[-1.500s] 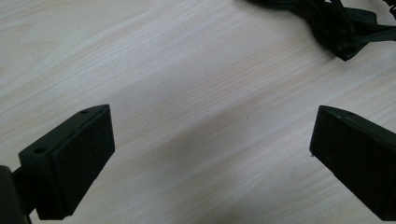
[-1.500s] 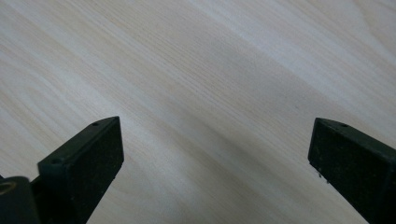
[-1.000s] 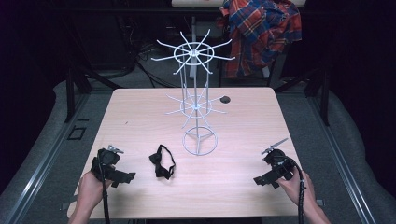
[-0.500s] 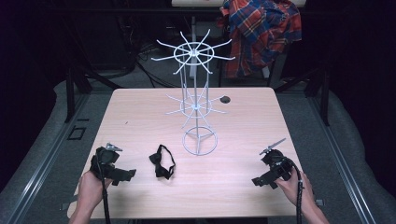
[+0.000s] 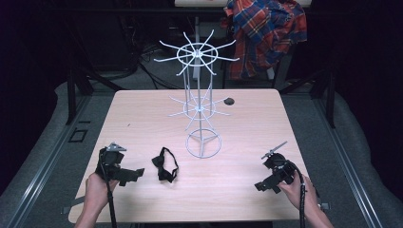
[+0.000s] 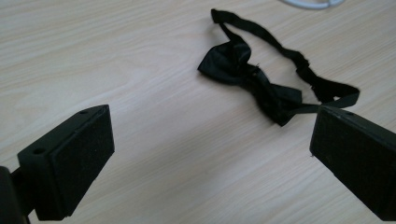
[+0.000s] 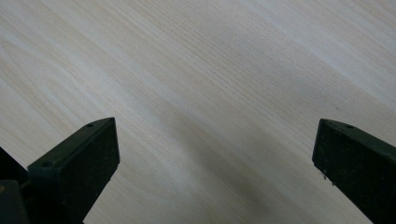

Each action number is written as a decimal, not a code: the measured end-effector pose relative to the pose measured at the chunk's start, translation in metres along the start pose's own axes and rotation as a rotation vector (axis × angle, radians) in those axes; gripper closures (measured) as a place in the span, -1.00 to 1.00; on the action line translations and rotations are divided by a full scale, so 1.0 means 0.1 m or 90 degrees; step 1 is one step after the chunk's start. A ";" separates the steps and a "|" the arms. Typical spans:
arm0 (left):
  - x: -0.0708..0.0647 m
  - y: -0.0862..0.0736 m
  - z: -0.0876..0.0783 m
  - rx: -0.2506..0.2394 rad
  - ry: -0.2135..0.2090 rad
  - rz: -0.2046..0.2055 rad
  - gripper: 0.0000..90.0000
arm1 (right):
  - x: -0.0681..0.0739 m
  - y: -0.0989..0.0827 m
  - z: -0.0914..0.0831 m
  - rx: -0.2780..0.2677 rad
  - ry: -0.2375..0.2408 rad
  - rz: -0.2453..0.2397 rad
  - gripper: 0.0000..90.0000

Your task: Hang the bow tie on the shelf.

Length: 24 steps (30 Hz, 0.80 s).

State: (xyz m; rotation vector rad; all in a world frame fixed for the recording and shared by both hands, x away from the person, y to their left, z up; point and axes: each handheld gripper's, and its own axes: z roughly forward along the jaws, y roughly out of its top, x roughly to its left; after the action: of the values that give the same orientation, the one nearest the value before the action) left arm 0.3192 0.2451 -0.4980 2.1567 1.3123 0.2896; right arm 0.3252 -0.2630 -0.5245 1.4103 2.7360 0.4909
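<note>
A black bow tie (image 5: 165,165) with its strap looped lies flat on the wooden table (image 5: 142,118), near the front left of centre. My left gripper (image 5: 135,173) rests just left of it, open, jaws pointing at it; in the left gripper view the bow tie (image 6: 261,81) lies a short way ahead between the spread jaws. My right gripper (image 5: 262,185) sits at the front right, open over bare wood, with nothing between its jaws (image 7: 210,154). A white wire display rack (image 5: 199,104) with two tiers of spokes stands behind the bow tie at table centre.
The rack's ring base (image 5: 203,144) sits just right of the bow tie. A small dark round object (image 5: 229,100) lies at the back of the table. A plaid shirt (image 5: 266,33) hangs beyond the far edge.
My right gripper has shifted slightly toward the left and forward edge. The left gripper and the bow tie have stayed put.
</note>
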 end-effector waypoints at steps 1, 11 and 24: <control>0.00 0.00 0.00 0.000 0.000 0.000 -1.00 | 0.00 0.00 0.00 0.000 0.000 0.000 -1.00; -0.18 0.16 0.10 -0.003 -0.013 0.050 -1.00 | 0.02 0.00 0.03 -0.002 -0.011 0.007 -1.00; -0.33 0.28 0.23 0.009 -0.044 0.065 -1.00 | 0.02 0.01 0.07 0.028 -0.012 -0.004 -1.00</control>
State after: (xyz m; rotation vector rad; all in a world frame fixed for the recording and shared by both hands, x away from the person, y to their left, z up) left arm 0.3342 0.1982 -0.4956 2.2294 1.1719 0.2442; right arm 0.3261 -0.2595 -0.5304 1.4072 2.7524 0.4168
